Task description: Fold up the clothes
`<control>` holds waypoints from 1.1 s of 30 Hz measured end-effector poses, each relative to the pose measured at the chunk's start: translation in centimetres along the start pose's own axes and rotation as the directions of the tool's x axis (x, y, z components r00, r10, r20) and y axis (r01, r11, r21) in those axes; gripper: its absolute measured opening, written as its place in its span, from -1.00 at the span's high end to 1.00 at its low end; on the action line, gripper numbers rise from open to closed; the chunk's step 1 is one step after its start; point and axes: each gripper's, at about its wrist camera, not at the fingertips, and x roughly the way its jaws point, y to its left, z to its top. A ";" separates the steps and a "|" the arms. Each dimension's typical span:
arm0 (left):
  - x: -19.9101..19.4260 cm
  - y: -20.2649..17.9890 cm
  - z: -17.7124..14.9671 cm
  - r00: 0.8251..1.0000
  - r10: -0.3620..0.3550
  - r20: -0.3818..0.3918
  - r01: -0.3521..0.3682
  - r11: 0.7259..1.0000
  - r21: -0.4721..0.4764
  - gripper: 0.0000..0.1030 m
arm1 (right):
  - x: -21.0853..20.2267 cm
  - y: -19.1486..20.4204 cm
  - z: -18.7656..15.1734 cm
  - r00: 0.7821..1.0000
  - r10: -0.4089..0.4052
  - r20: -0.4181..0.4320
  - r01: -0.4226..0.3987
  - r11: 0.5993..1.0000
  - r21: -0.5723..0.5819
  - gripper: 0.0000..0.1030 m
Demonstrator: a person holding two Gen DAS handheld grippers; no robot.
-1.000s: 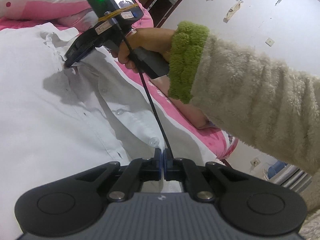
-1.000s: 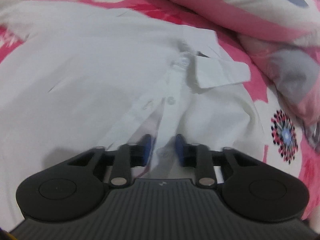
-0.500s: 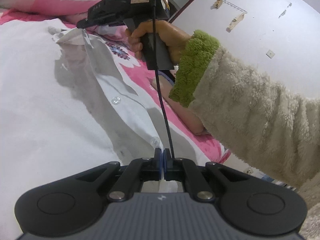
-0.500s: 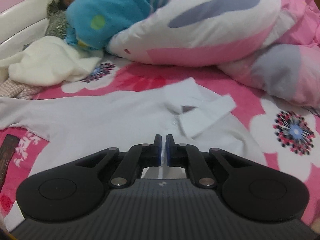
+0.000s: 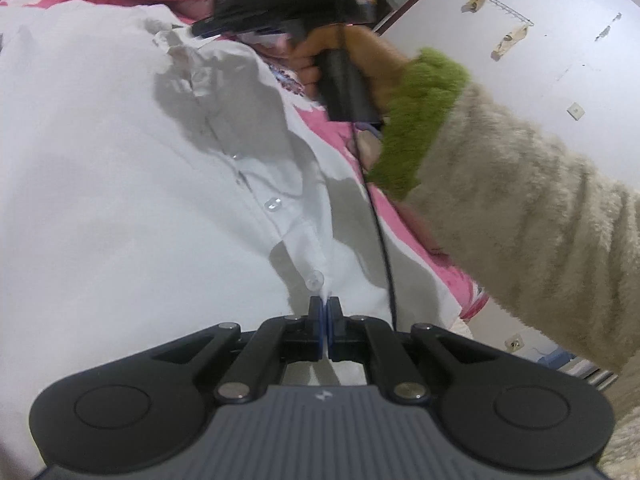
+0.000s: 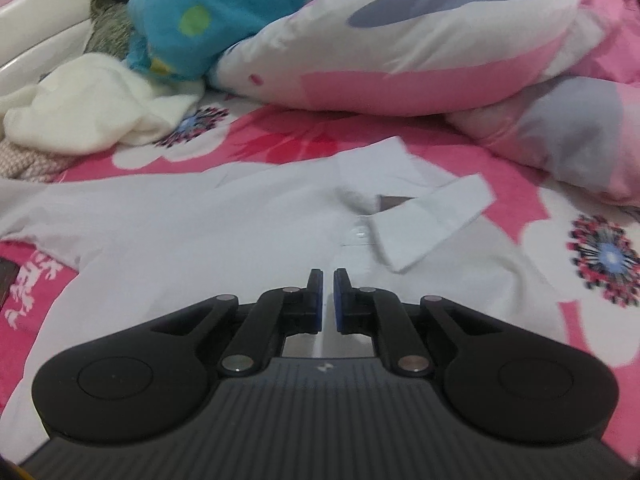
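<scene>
A white button-up shirt [image 5: 100,180] lies spread, front up, on the bed. My left gripper [image 5: 324,304] is shut on the shirt's button strip just below a clear button [image 5: 313,280]. Further up the strip, near the neck, my right gripper [image 5: 196,33] pinches the front edge and holds it raised, with a shadow under the lifted cloth. In the right wrist view the right gripper [image 6: 328,280] has its blue pads almost together over the shirt [image 6: 180,248], and the collar [image 6: 432,216] lies flat just beyond them.
A pink floral bedsheet [image 6: 600,256] lies under the shirt. Pink and white pillows [image 6: 400,40] are heaped at the back, with a blue blanket [image 6: 208,8] and a white cloth [image 6: 80,108] at the back left. A fluffy cream sleeve [image 5: 520,200] fills the right.
The right gripper's jaws closed on the shirt front near the collar and lifted it, tilting up toward the pillows. The left gripper stayed shut on the button strip and shifted a little.
</scene>
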 end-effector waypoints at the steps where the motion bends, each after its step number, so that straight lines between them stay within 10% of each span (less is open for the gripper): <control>1: 0.1 0.1 0.0 1.000 0.003 -0.001 -0.003 1.000 -0.004 0.95 | -0.8 -0.4 -0.1 1.000 -0.007 0.008 0.007 1.000 0.011 0.90; 15: 0.7 -0.1 -0.2 0.999 0.045 0.007 -0.045 0.999 -0.005 0.94 | -6.8 -2.5 -1.9 0.999 -0.040 -0.010 0.041 0.994 0.098 0.35; 33: 1.0 0.3 0.0 1.000 -0.005 0.026 0.005 1.000 0.011 0.94 | 3.3 -2.4 2.1 0.985 -0.006 -0.172 0.041 0.979 0.197 0.20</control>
